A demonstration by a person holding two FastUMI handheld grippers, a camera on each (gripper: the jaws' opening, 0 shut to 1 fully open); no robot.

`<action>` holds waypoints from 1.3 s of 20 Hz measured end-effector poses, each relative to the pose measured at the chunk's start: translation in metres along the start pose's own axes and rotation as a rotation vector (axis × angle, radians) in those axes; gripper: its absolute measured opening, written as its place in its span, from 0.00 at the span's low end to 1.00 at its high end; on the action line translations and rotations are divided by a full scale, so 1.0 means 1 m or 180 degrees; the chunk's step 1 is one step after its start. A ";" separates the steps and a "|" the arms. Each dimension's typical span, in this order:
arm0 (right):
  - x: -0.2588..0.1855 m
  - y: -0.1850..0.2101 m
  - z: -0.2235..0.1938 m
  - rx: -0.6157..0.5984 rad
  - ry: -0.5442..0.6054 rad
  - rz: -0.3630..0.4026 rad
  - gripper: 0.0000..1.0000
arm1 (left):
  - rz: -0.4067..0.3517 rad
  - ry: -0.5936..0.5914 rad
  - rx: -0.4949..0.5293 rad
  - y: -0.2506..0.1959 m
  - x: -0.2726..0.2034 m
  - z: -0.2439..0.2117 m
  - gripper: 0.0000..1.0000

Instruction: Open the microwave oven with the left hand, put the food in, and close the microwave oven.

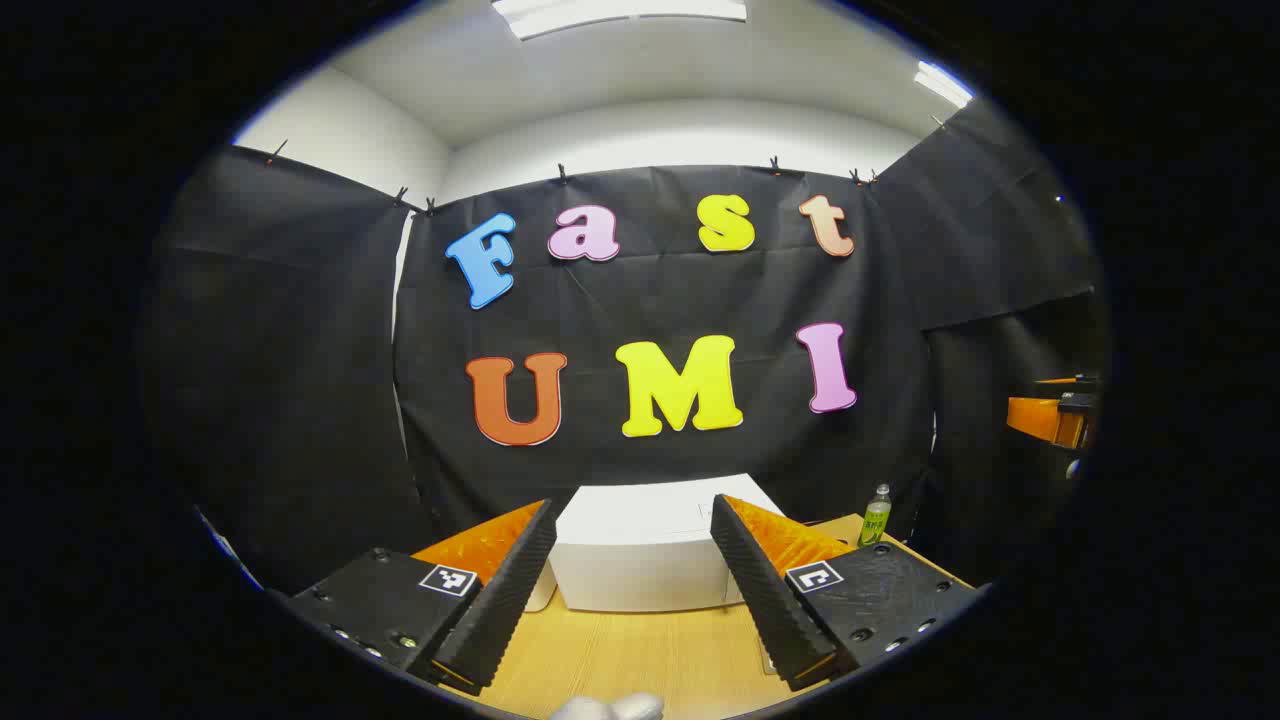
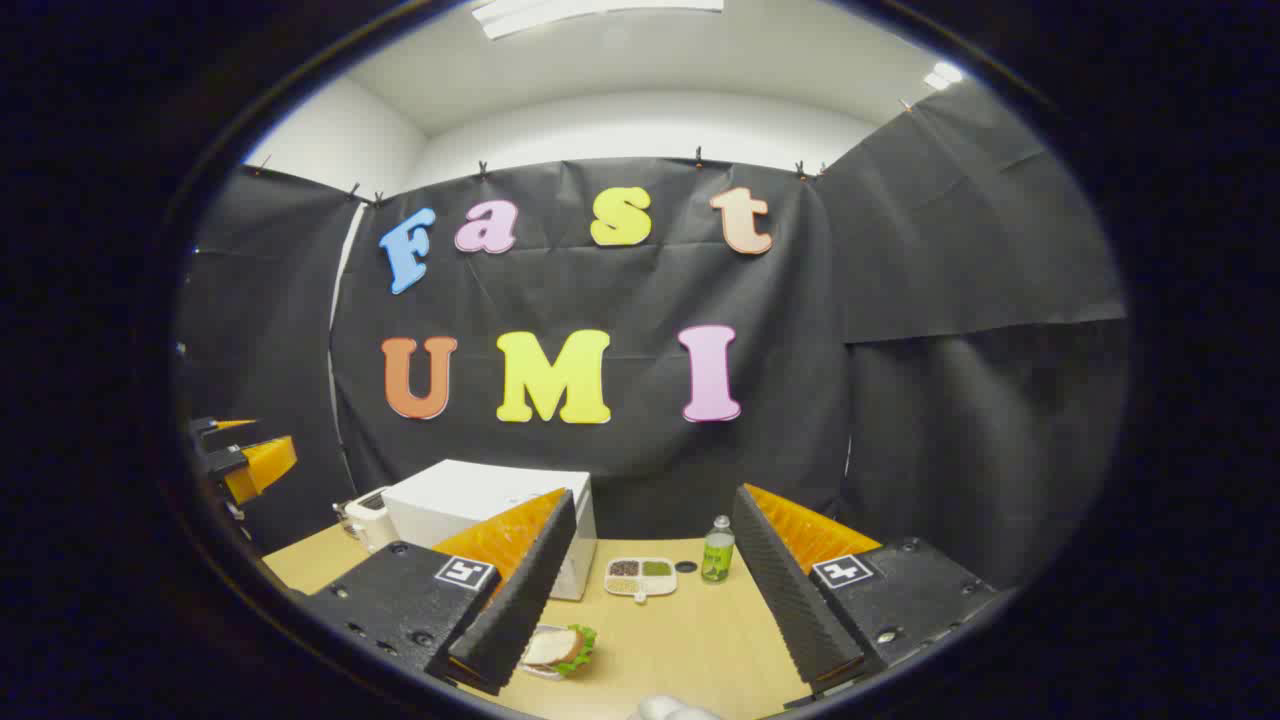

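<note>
A white microwave (image 1: 640, 560) stands on the wooden table (image 1: 640, 650), straight ahead of my left gripper (image 1: 633, 505). That gripper is open and holds nothing. In the right gripper view the microwave (image 2: 470, 500) sits at the back left, partly behind one finger, and looks closed. The food, a sandwich with lettuce on a small plate (image 2: 560, 648), lies near the table's front, just beside the inner edge of my right gripper's left finger. My right gripper (image 2: 655, 495) is open and empty, above the table. The left gripper (image 2: 245, 465) shows far off at the left edge.
A divided tray of food (image 2: 640, 577), a small dark lid (image 2: 686, 567) and a green bottle (image 2: 717, 550) stand right of the microwave. A small white appliance (image 2: 368, 518) sits to the microwave's left. The bottle (image 1: 876, 515) also appears at the table's right.
</note>
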State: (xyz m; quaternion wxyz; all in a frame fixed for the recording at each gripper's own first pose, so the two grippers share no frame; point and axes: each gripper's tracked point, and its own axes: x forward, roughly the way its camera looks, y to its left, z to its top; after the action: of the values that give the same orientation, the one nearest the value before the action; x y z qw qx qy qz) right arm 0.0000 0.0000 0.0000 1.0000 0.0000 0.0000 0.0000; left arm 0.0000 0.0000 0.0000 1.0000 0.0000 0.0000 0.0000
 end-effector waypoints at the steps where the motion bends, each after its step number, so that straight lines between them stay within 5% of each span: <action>1: 0.000 -0.001 0.002 -0.0003 -0.0005 -0.0021 0.92 | -0.0013 -0.0004 0.0000 -0.001 0.001 0.001 0.96; 7: -0.001 -0.001 0.005 -0.0011 -0.0018 -0.0053 0.92 | -0.0051 -0.0009 0.0010 -0.002 0.005 0.002 1.00; 8: 0.000 0.001 0.004 -0.0020 -0.0014 -0.0046 1.00 | -0.0046 -0.0012 0.0007 -0.002 0.005 0.003 0.96; 9: 0.000 0.001 0.003 -0.0031 -0.0004 -0.0046 0.92 | -0.0045 -0.0023 -0.0002 -0.003 0.005 0.003 0.96; 10: 0.000 0.000 0.004 -0.0039 -0.0009 -0.0046 1.00 | -0.0047 -0.0024 -0.0010 -0.003 0.005 0.003 0.96; 11: 0.001 0.000 0.004 -0.0042 -0.0009 -0.0049 0.92 | -0.0047 -0.0022 -0.0008 -0.004 0.006 0.003 0.96; 14: 0.003 0.001 0.002 -0.0058 0.0005 -0.0049 0.92 | -0.0042 -0.0030 0.0025 -0.005 0.007 0.001 0.96; 15: 0.003 0.001 0.003 -0.0064 0.0008 -0.0048 1.00 | -0.0035 -0.0025 0.0033 -0.006 0.008 0.000 1.00; 16: 0.004 0.001 0.002 -0.0068 0.0004 -0.0051 0.92 | -0.0033 -0.0013 0.0038 -0.006 0.009 -0.003 0.96; 26: 0.011 -0.005 0.005 -0.0098 0.0016 -0.0052 0.92 | -0.0089 -0.0027 0.0081 -0.026 0.035 -0.033 0.96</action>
State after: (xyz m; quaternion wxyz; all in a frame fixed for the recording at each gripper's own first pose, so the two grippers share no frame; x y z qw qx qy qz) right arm 0.0113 -0.0049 0.0050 0.9998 -0.0155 0.0024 -0.0082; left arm 0.0349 -0.0258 -0.0327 0.9998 0.0128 -0.0043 -0.0139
